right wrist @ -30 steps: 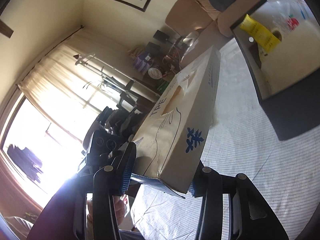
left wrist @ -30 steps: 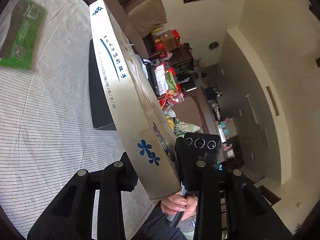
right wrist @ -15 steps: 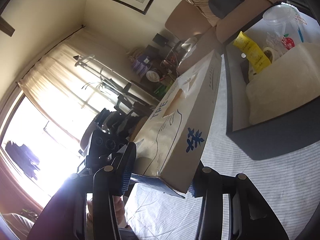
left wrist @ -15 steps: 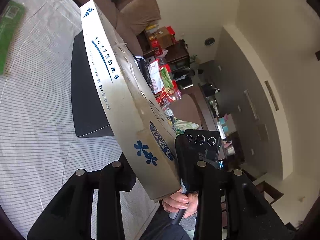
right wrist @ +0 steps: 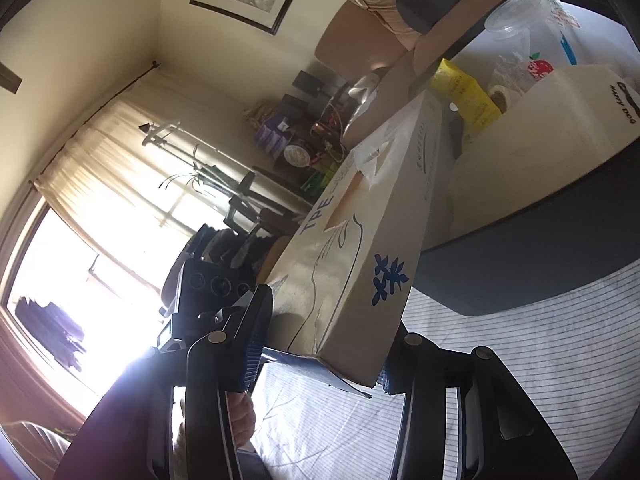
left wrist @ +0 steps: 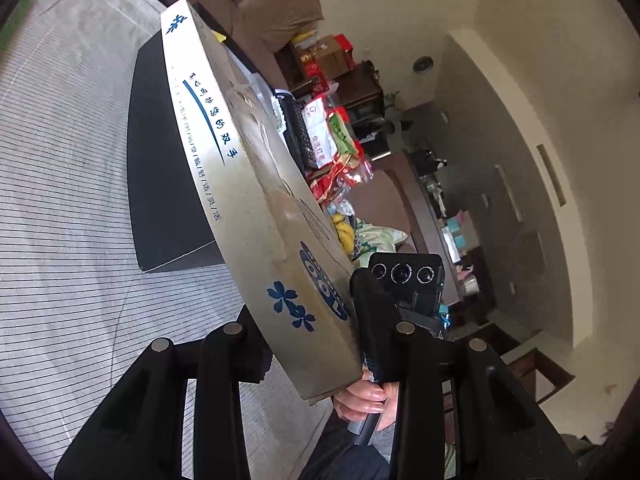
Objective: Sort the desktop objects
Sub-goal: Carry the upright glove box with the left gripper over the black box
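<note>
Here the striped surface (left wrist: 60, 208) carries a dark bin (right wrist: 540, 264); the long glove box (left wrist: 248, 184), clamped at its near end by left gripper (left wrist: 308, 340) and right gripper (right wrist: 320, 344), hangs beside it. Carrying step, likely; next, lift over the rim and lower.

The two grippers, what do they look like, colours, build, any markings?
Both are matte black. The left gripper has flat linkage bars joined by round silver pivot pins. The right gripper has the same bars and pins, plus blue ribbed pads lining its jaws. Seen from the left wrist camera, the right unit carries a black block with three round lenses. No cables or printed markings show.
</note>
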Demonstrator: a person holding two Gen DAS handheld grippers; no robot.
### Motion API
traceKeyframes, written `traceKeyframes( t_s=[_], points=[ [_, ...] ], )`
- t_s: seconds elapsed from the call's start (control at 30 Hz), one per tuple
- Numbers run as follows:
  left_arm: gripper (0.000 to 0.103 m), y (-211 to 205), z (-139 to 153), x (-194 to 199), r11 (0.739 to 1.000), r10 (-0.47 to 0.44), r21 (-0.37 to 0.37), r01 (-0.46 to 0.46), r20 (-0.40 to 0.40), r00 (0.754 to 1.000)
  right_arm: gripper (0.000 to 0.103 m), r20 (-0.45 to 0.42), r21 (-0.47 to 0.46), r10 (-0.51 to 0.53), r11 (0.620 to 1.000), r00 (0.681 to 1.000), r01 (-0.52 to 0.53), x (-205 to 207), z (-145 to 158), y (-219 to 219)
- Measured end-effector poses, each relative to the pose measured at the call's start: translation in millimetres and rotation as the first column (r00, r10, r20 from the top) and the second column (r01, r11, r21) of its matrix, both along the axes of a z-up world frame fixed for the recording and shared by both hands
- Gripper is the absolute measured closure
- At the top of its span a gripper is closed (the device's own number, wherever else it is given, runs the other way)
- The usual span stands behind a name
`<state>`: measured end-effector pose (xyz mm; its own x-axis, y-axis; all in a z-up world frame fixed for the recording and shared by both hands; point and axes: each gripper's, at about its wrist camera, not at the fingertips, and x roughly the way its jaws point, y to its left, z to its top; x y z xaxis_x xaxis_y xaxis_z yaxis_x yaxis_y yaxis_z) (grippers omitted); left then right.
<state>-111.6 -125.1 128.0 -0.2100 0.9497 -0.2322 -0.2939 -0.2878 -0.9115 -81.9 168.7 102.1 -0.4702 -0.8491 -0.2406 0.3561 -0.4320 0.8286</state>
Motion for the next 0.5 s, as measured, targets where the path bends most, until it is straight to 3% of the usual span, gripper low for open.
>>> traceKeyframes(
  t_s=[0.5],
  points=[
    [0.071,-7.7,-12.8,4.4,1.000,0.005,0.015,-0.006,0.037,0.999,0.057,0.021,0.014,0.006,1.000,1.000,-0.006,2.1,-4.4,5.6]
  ],
)
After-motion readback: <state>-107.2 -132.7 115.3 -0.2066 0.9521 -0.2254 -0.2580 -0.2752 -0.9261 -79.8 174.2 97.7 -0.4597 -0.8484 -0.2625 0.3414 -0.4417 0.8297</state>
